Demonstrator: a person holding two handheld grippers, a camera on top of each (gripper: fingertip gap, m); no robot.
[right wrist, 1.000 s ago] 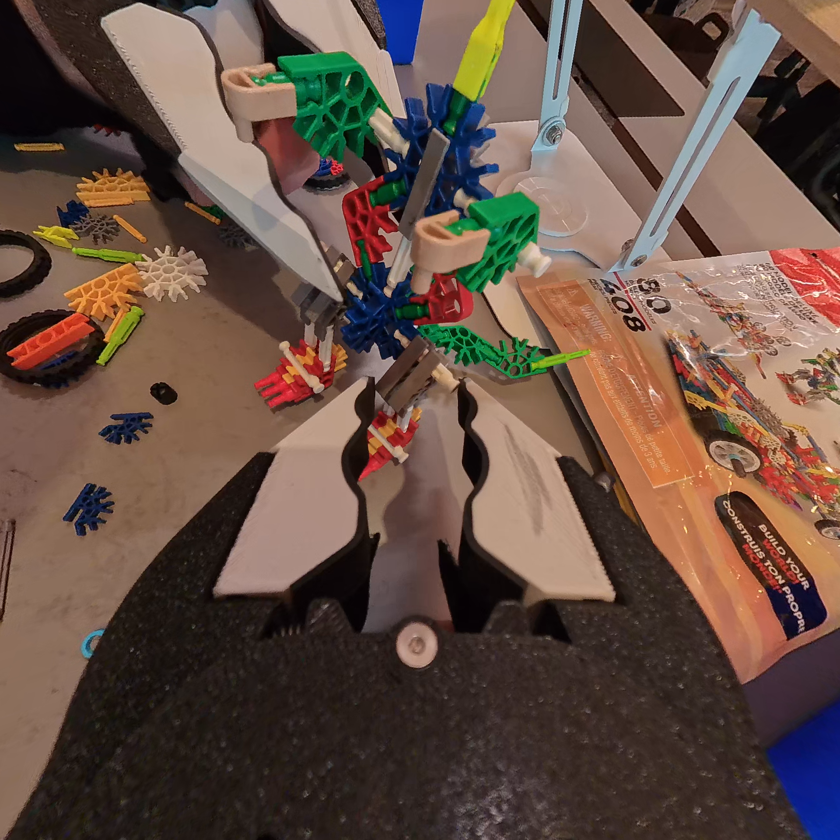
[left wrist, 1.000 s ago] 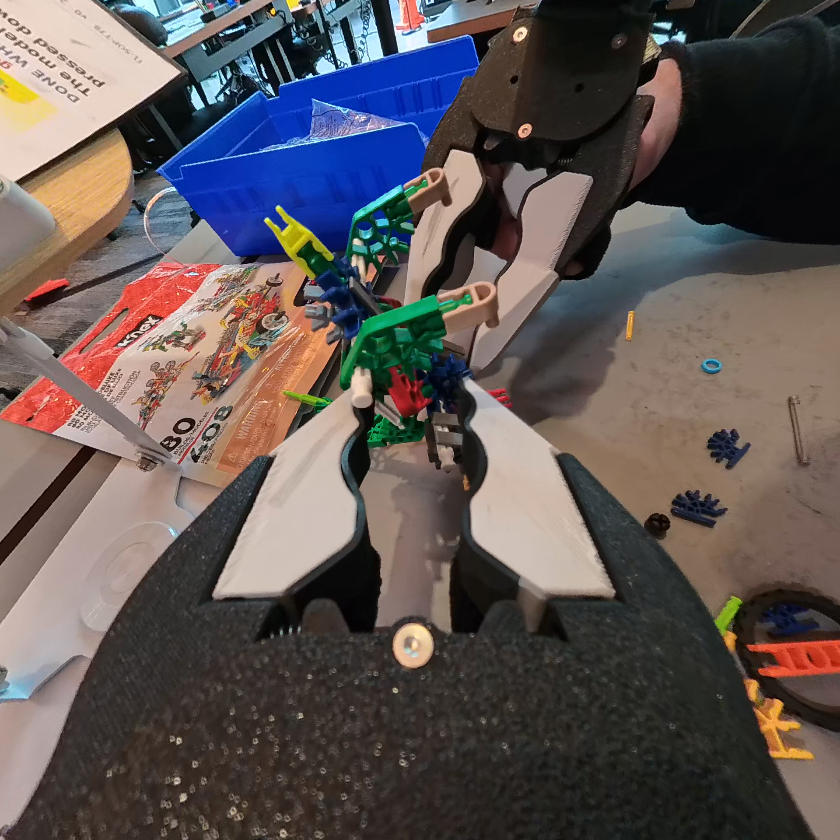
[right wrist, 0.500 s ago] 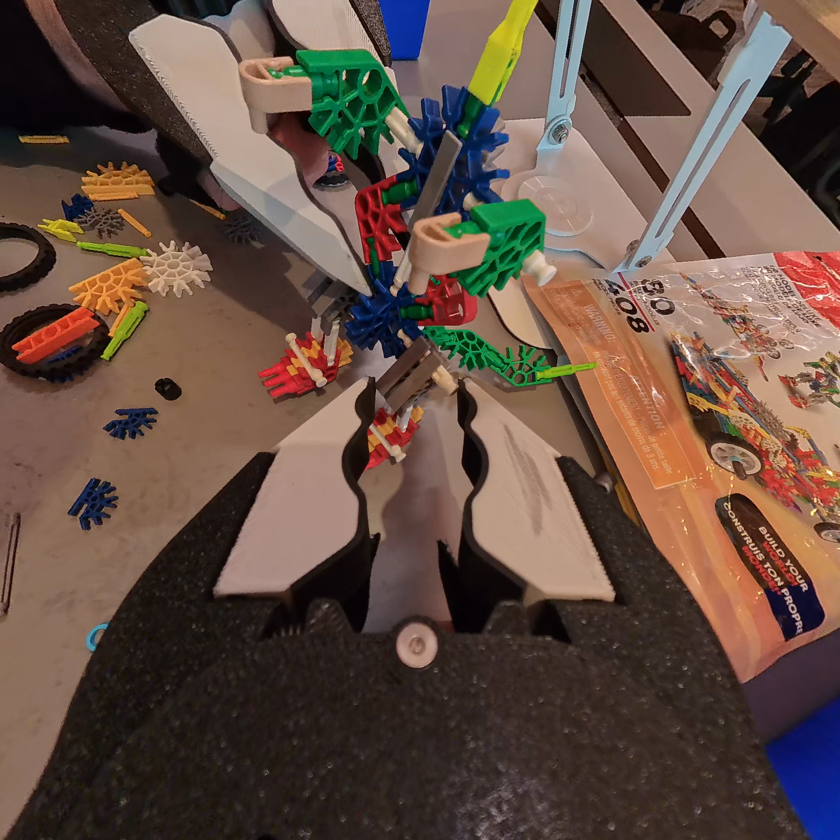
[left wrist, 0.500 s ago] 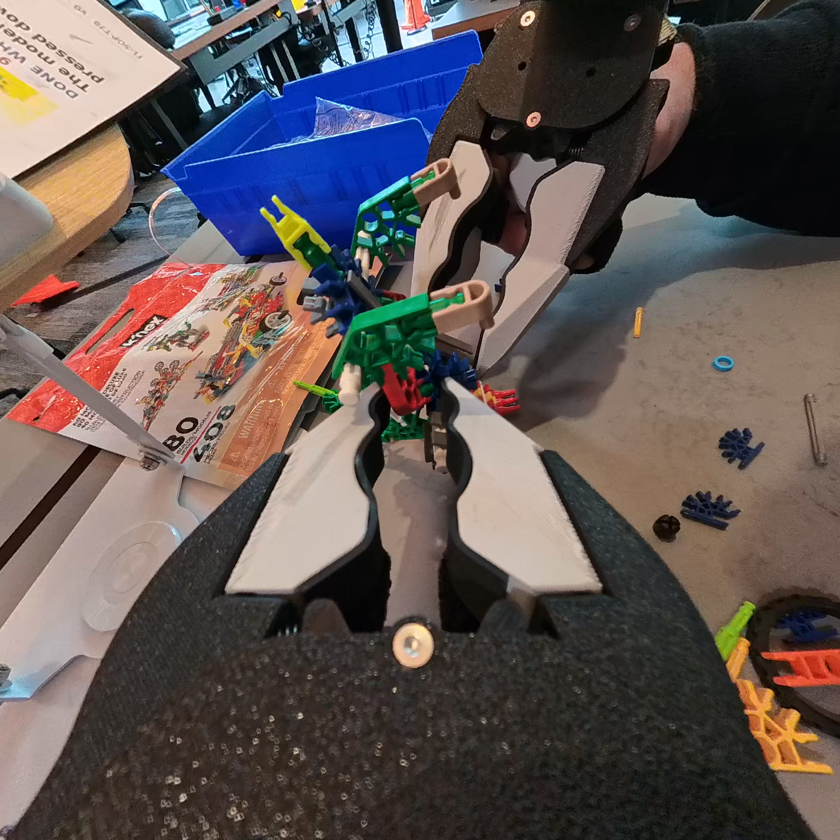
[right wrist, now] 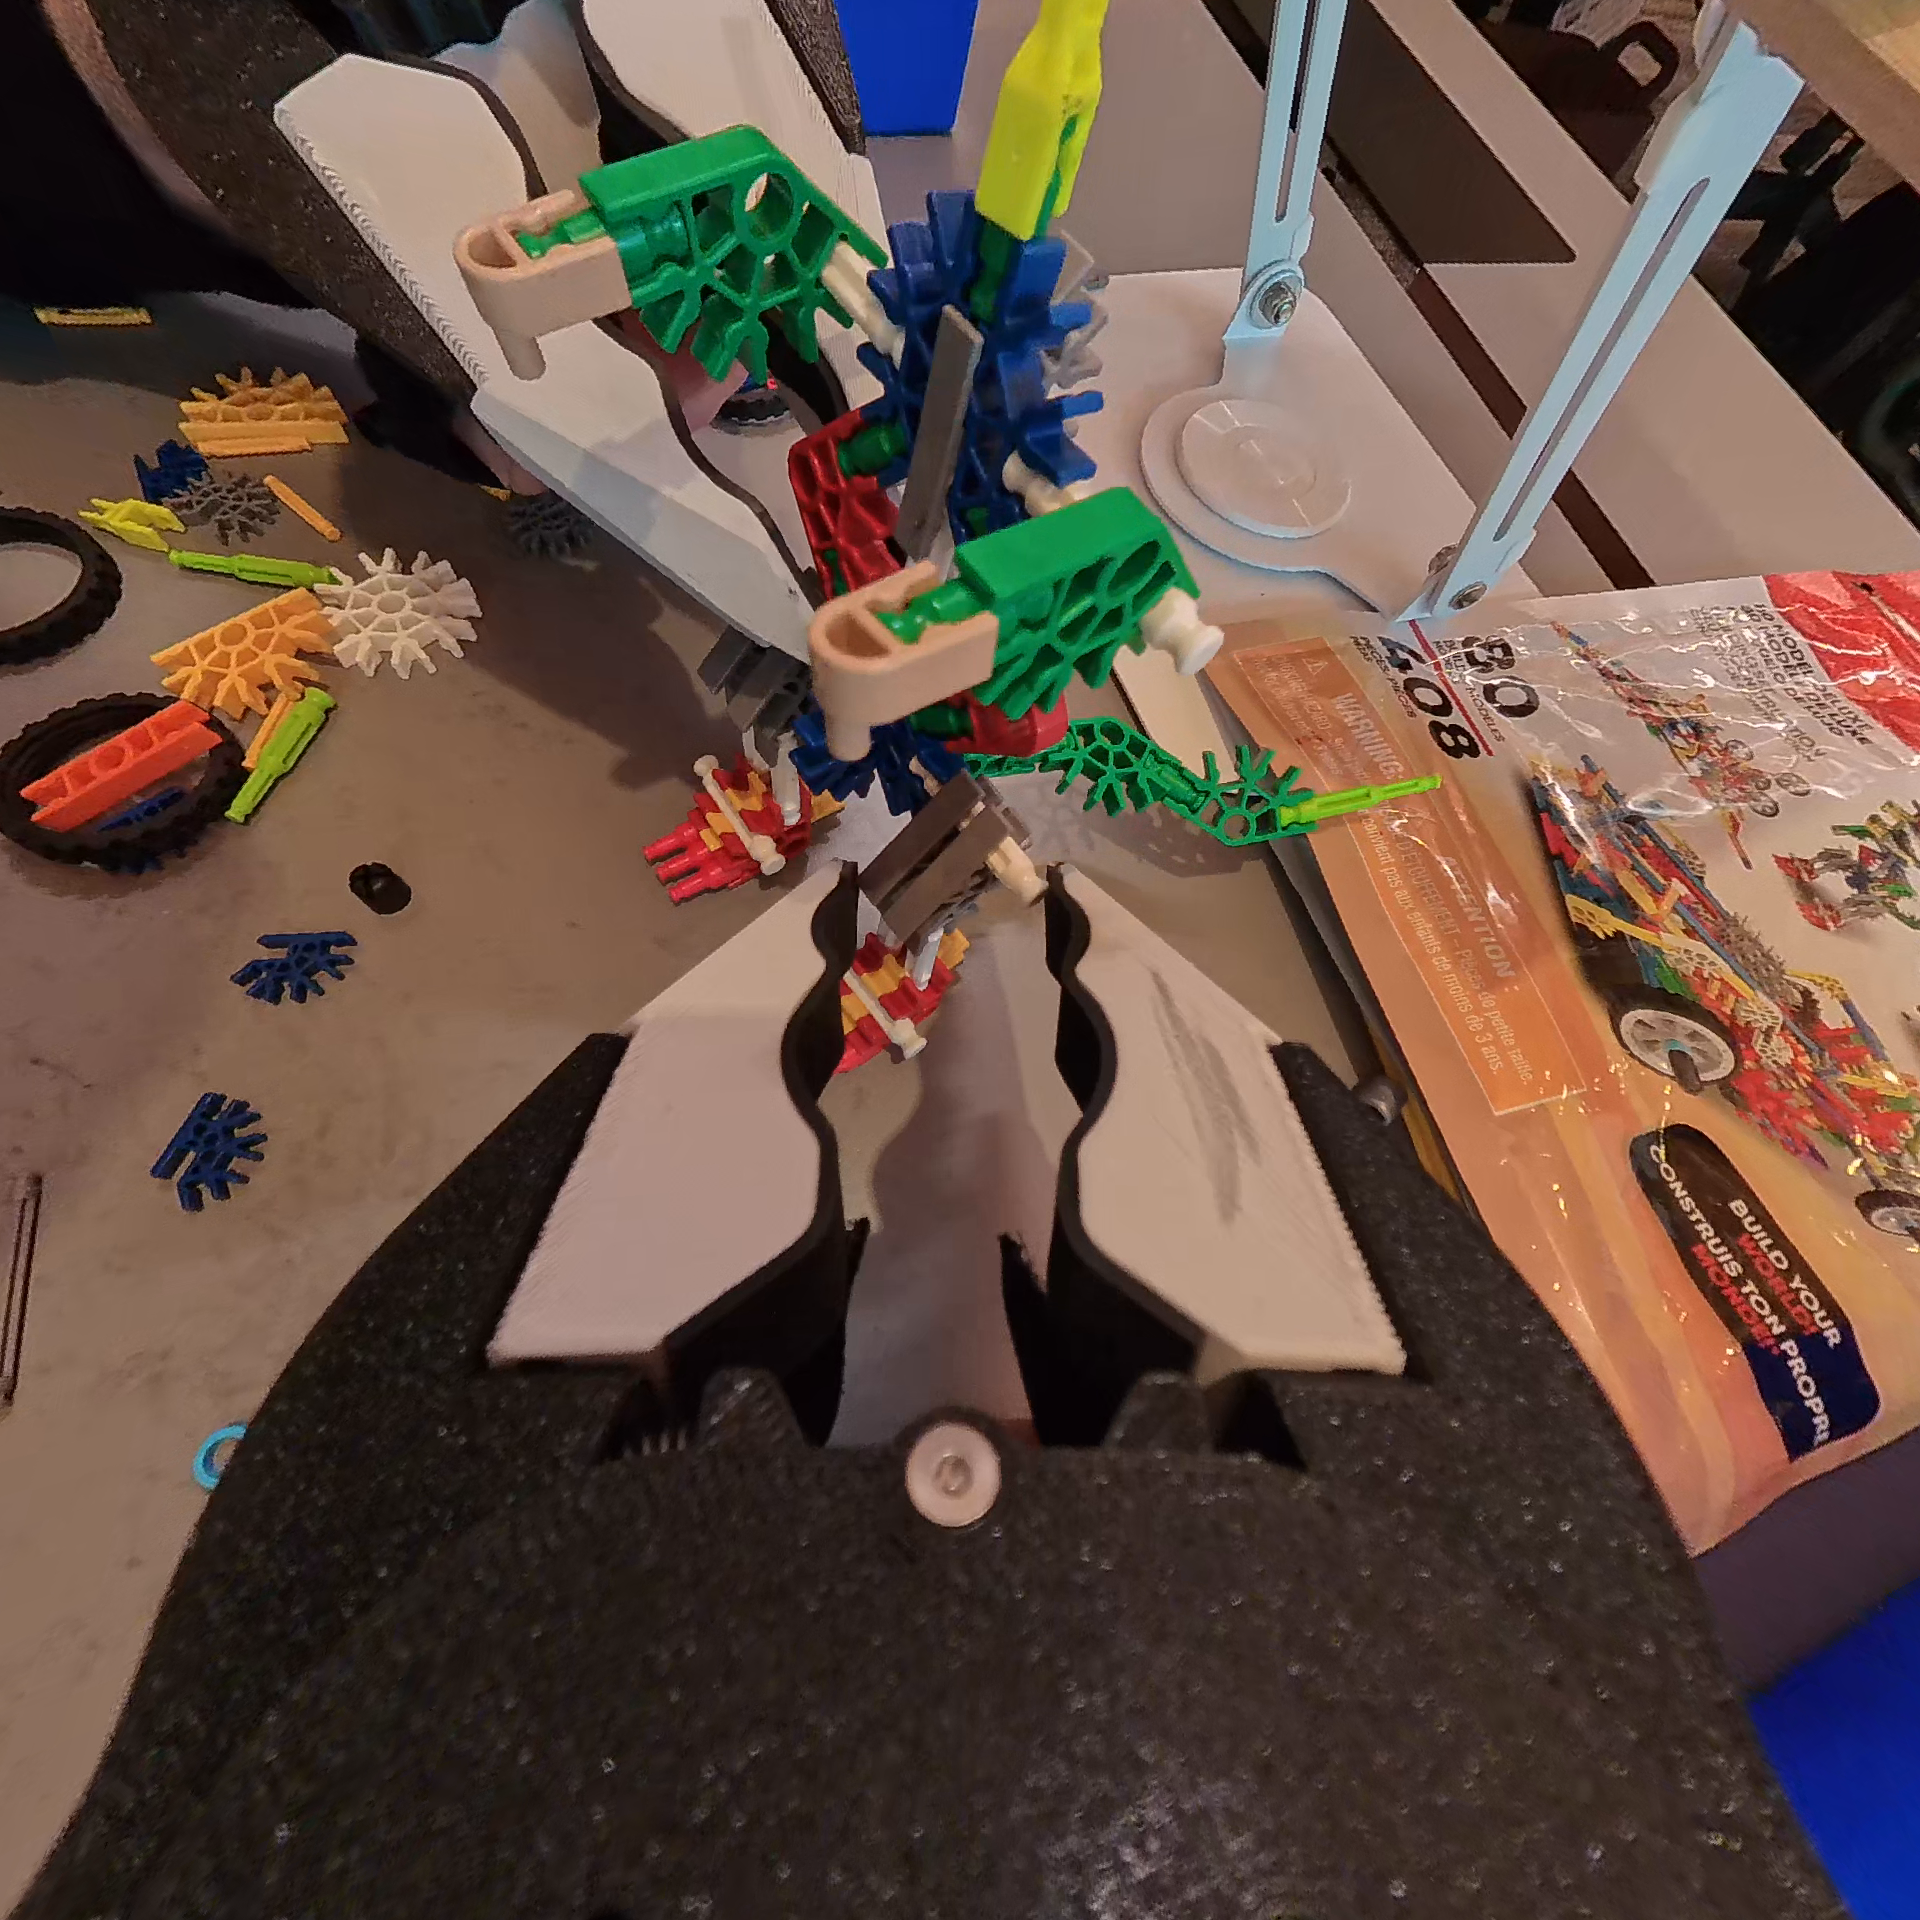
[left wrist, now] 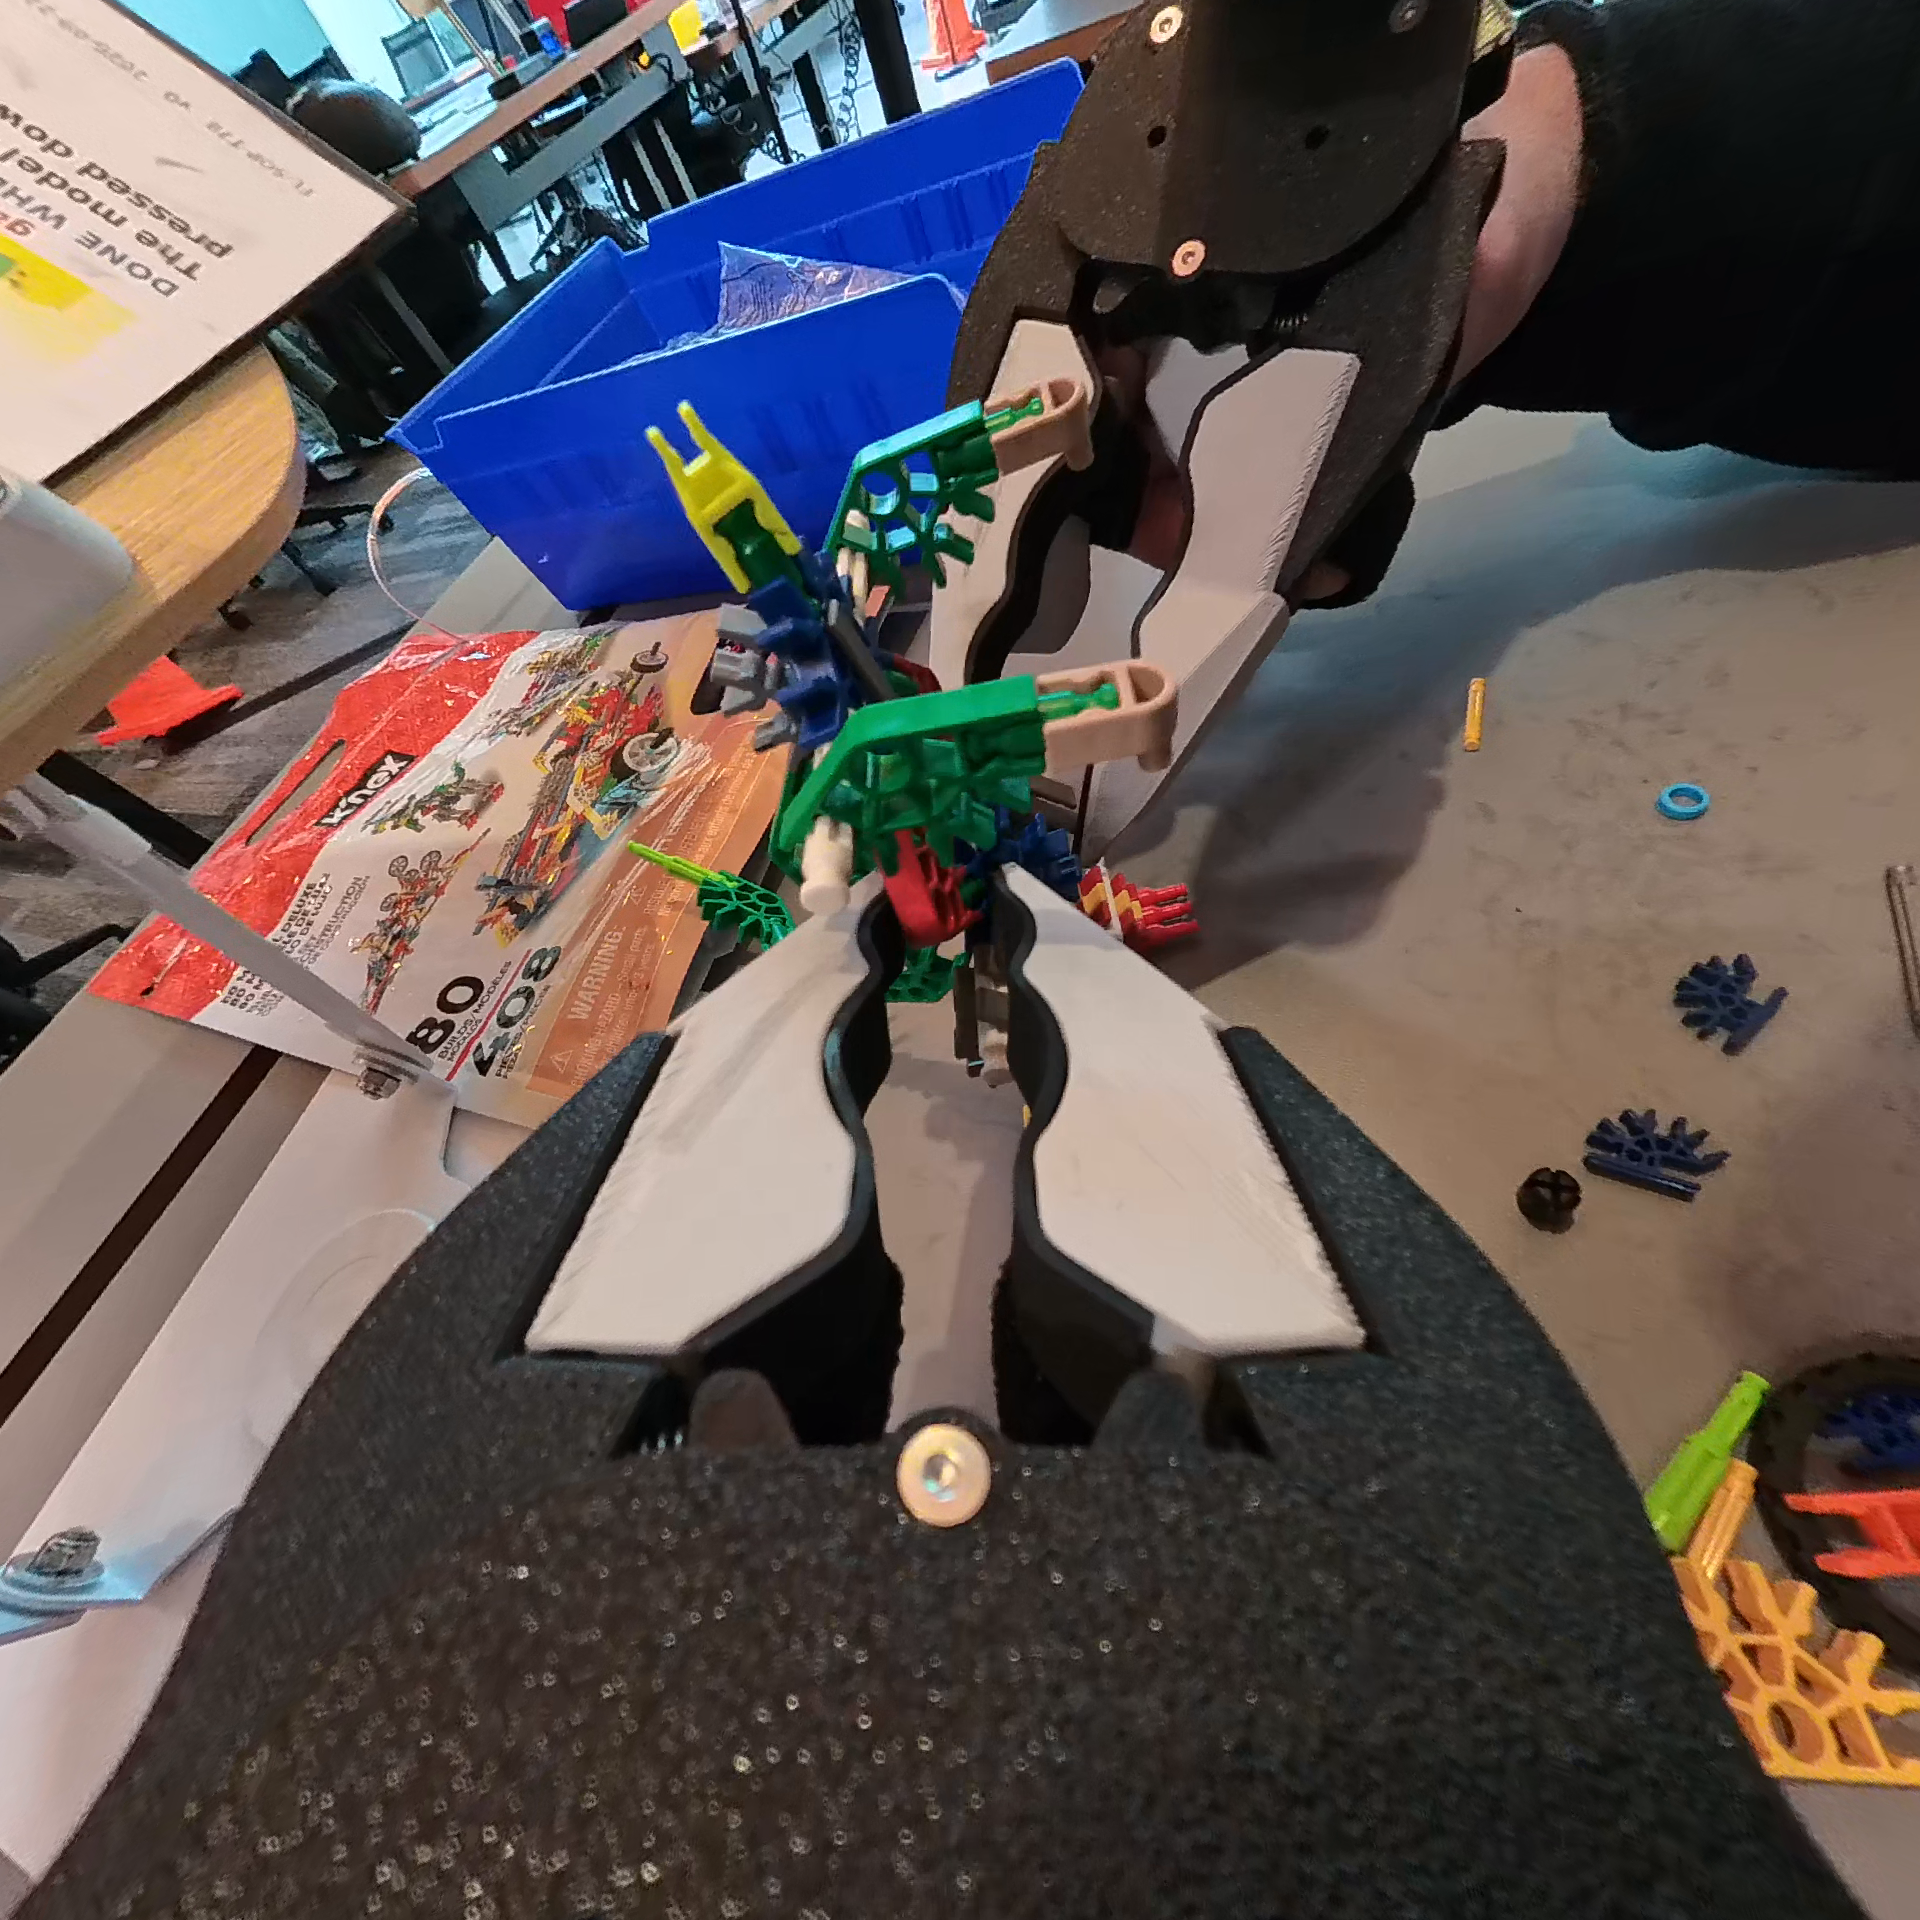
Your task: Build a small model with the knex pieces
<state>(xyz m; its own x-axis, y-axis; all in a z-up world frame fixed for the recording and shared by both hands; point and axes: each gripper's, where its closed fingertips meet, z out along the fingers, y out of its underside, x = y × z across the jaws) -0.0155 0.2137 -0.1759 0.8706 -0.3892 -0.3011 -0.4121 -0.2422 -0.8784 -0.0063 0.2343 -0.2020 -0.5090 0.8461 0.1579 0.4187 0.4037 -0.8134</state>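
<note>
A toy model (left wrist: pixel 914 748) of green, blue, red, yellow and grey snap-together pieces stands between my two grippers over the grey table (left wrist: pixel 1455 935). My left gripper (left wrist: pixel 940 894) is shut on its lower red and green part. My right gripper (right wrist: pixel 948 878) is shut on a grey piece (right wrist: pixel 935 852) low on the model (right wrist: pixel 1070 613), above a red-and-yellow foot (right wrist: pixel 883 997). Each gripper shows in the other's view: a right finger (left wrist: pixel 1236 520) behind the model, a left finger (right wrist: pixel 623 457) at its upper left. Two tan clips (right wrist: pixel 883 655) stick out from the green connectors.
A blue bin (left wrist: pixel 727 436) stands behind the model. A printed toy bag (right wrist: pixel 1558 935) lies beside it under a light-blue metal stand (right wrist: pixel 1558 364). Loose connectors (left wrist: pixel 1652 1153), rods and black tyres (right wrist: pixel 114 779) are scattered on the table. A dark sleeve (left wrist: pixel 1714 260) holds the right gripper. The gap from one gripper's tips to the other's is roughly 4 cm.
My left gripper's fingers have narrowed and closed on the model's lower part. My right gripper has kept the same hold on the grey piece. The model has shifted slightly over the table.
</note>
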